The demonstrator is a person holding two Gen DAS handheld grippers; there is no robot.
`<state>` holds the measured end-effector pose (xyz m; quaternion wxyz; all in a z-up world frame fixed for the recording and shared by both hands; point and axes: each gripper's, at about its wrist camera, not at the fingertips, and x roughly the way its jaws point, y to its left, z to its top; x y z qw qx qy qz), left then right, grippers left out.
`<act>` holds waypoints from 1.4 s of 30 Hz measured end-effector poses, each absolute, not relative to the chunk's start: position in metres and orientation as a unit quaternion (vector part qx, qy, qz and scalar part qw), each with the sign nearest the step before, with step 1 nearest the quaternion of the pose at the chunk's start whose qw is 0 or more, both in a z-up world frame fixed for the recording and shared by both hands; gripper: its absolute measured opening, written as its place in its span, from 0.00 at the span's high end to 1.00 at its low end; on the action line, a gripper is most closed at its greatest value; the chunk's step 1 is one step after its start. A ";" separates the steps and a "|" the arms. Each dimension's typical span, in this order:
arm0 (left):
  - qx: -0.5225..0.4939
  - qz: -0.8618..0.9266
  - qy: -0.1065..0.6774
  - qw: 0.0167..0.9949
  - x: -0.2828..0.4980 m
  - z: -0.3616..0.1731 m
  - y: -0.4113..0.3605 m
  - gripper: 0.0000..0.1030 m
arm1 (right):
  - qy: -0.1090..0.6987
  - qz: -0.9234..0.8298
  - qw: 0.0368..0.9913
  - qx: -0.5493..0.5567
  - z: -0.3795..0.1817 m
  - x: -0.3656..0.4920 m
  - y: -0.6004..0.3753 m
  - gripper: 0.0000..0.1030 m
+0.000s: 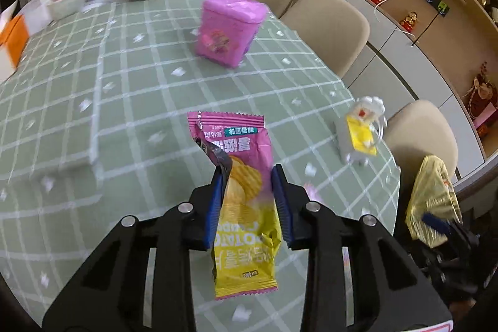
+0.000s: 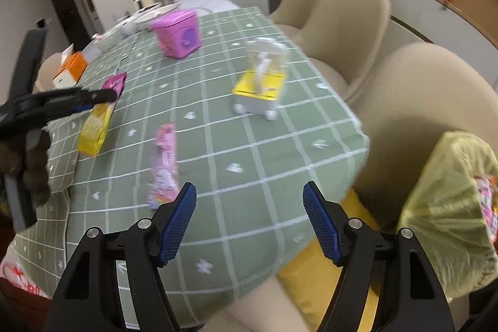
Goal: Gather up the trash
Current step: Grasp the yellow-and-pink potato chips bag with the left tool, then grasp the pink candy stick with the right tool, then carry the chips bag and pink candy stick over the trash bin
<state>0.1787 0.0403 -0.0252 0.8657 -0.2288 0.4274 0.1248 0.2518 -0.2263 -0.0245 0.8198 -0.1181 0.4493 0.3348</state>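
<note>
Your left hand-held gripper is clamped across the chip bag, its long axis running straight ahead between the pads, while your right hand-held gripper, pads apart and empty, sits nearest the pink wrapper just ahead-left on the worktop.

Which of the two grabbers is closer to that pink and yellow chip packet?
The left. The left gripper has the chip packet between its fingers, lifted off the green tablecloth. The right gripper stands open and empty near the table's edge, well apart from the packet.
</note>
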 end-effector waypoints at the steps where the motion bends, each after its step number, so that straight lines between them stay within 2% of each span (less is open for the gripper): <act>1: -0.231 0.130 0.429 0.864 0.168 -0.025 0.042 0.70 | 0.448 0.342 0.817 -0.121 -0.024 0.249 -0.220 0.35; 6: -0.261 0.146 0.433 0.850 0.125 -0.026 0.052 0.70 | 0.441 0.417 0.785 -0.127 -0.030 0.237 -0.179 0.35; 11: -0.265 0.151 0.429 0.850 0.095 -0.022 0.061 0.70 | 0.446 0.429 0.774 -0.136 -0.052 0.241 -0.142 0.49; 16: -0.254 0.145 0.434 0.852 0.080 -0.018 0.064 0.70 | 0.458 0.420 0.771 -0.137 -0.075 0.248 -0.121 0.52; 19: -0.248 0.143 0.437 0.853 0.074 -0.018 0.067 0.70 | 0.459 0.414 0.771 -0.151 -0.078 0.246 -0.114 0.76; 20: -0.248 0.142 0.437 0.853 0.072 -0.017 0.068 0.70 | 0.457 0.415 0.772 -0.148 -0.075 0.245 -0.114 0.79; 30: -0.235 0.102 0.406 0.877 0.087 0.010 0.059 0.70 | 0.411 0.406 0.807 -0.120 -0.006 0.227 -0.146 0.80; 42: -0.178 0.006 0.333 0.926 0.161 0.087 -0.033 0.70 | 0.331 0.342 0.873 -0.107 0.083 0.229 -0.247 0.80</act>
